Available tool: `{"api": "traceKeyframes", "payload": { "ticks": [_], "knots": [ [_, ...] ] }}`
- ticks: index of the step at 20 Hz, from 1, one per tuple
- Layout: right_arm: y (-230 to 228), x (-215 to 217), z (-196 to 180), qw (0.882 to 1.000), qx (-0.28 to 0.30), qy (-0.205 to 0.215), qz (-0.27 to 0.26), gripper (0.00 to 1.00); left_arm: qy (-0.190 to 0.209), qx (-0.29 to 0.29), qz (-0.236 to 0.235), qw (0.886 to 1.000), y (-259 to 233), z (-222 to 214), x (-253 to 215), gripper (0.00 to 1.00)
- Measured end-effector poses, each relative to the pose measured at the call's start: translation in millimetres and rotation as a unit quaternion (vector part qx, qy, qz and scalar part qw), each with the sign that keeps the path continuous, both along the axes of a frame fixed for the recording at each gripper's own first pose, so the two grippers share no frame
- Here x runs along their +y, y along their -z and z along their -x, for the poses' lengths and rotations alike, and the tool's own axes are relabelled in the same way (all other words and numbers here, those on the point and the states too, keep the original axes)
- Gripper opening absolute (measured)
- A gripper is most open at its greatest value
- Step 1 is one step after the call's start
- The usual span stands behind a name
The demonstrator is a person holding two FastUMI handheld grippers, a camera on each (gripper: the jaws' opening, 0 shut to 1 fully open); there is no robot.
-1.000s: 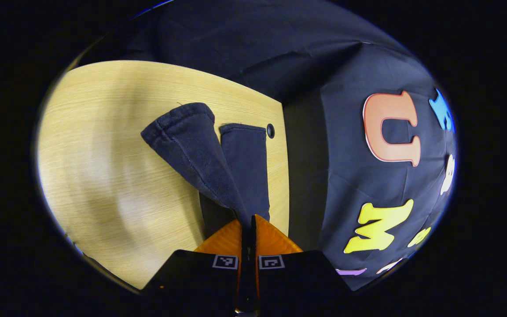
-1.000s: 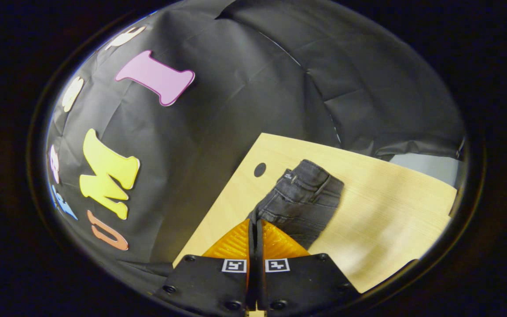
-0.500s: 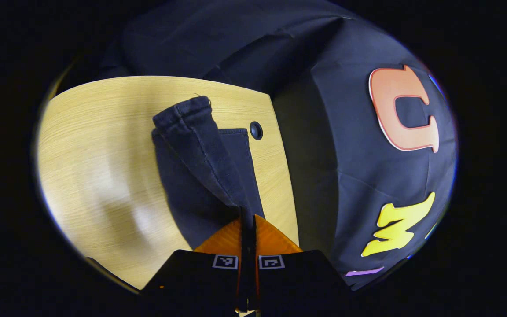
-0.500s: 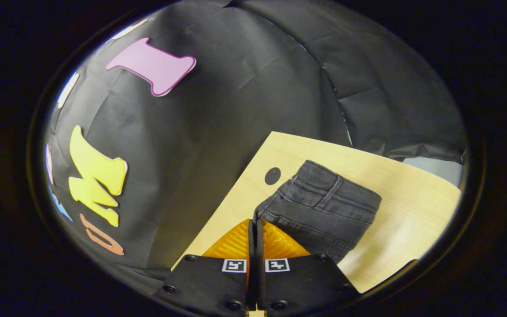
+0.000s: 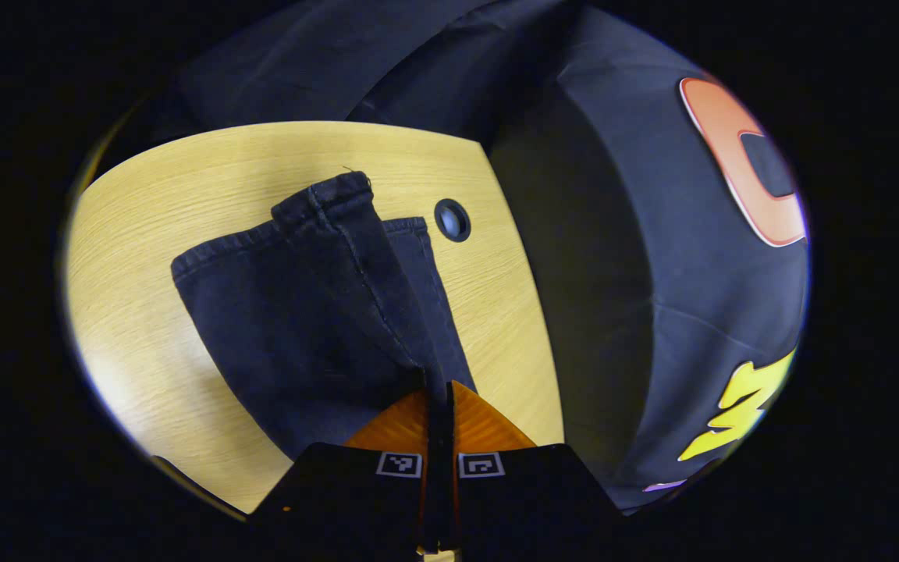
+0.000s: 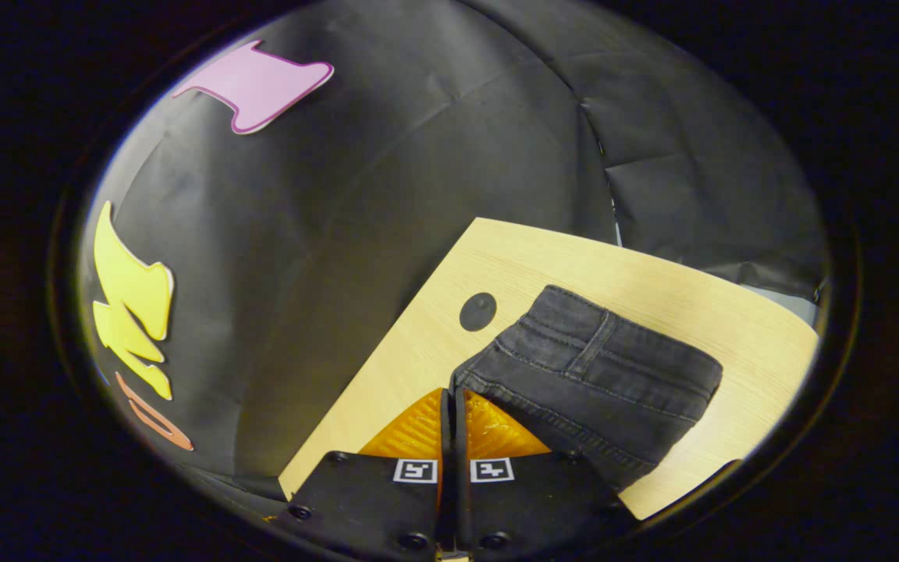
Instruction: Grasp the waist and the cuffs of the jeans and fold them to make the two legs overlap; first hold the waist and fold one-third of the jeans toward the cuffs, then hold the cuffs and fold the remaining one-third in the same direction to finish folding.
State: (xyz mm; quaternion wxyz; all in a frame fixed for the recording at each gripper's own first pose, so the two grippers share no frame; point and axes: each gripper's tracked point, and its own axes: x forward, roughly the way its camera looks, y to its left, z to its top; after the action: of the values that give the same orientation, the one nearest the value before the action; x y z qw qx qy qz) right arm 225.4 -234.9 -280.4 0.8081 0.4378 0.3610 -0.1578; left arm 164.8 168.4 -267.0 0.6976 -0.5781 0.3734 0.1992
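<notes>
I have both grippers, left (image 5: 440, 388) and right (image 6: 454, 394), clamped tight on the dark denim jeans (image 5: 317, 304) at frame bottom, above the pale wooden table (image 5: 184, 172).

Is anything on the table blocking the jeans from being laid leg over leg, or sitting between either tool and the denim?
Nothing visible does. The left tool is shut on the jeans near the cuffs, the right tool on the waist. The wooden table beside them has just a round hole, flush with the surface.
</notes>
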Motion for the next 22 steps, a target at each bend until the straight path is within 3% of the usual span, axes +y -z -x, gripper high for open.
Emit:
{"api": "traceKeyframes", "payload": {
  "ticks": [3, 13, 15, 16, 17, 18, 19, 20, 21, 22],
  "knots": [
    [20.1, 1.3, -12.2, 1.0, 0.013, -0.003, 0.013, 0.0, 0.006, 0.014, -0.011, 1.0, 17.2, -7.2, -0.6, 0.04],
    [50.3, 4.8, -22.1, 0.999, 0.026, -0.004, 0.035, 0.01, 0.02, 0.023, -0.041, 0.999, 35.1, -17.8, -4.0, 0.04],
    [47.3, 6.7, -23.6, 0.999, 0.015, -0.012, 0.04, 0.04, 0.029, 0.013, -0.059, 0.998, 27.0, -18.3, -3.3, 0.08],
    [45.4, 10.7, -24.2, 0.999, 0.01, -0.016, 0.037, 0.08, 0.035, 0.004, -0.071, 0.997, 21.8, -19.5, -2.7, 0.13],
    [41.7, 12.7, -25.6, 0.999, 0.004, -0.019, 0.035, 0.03, 0.04, -0.009, -0.084, 0.996, 13.5, -21.9, -1.7, 0.19],
    [39.3, 12.3, -27.3, 0.999, -0.002, -0.02, 0.038, 0.21, 0.042, -0.019, -0.101, 0.994, 3.3, -22.5, 2.4, 0.38],
    [35.4, 12.4, -30.5, 0.999, -0.01, -0.021, 0.039, 0.27, 0.043, -0.027, -0.117, 0.992, -6.5, -21.7, 7.4, 0.56],
    [30.8, 14.4, -33.5, 0.999, -0.022, -0.022, 0.038, 0.43, 0.045, -0.037, -0.127, 0.99, -16.3, -20.7, 9.7, 0.75],
    [22.7, 16.3, -35.1, 0.998, -0.032, -0.027, 0.037, 0.6, 0.048, -0.046, -0.135, 0.989, -30.6, -16.9, 14.2, 0.82],
    [17.3, 17.2, -34.1, 0.998, -0.039, -0.032, 0.04, 0.66, 0.051, -0.054, -0.149, 0.986, -17.4, -34.8, 16.4, 0.98]
  ]
}}
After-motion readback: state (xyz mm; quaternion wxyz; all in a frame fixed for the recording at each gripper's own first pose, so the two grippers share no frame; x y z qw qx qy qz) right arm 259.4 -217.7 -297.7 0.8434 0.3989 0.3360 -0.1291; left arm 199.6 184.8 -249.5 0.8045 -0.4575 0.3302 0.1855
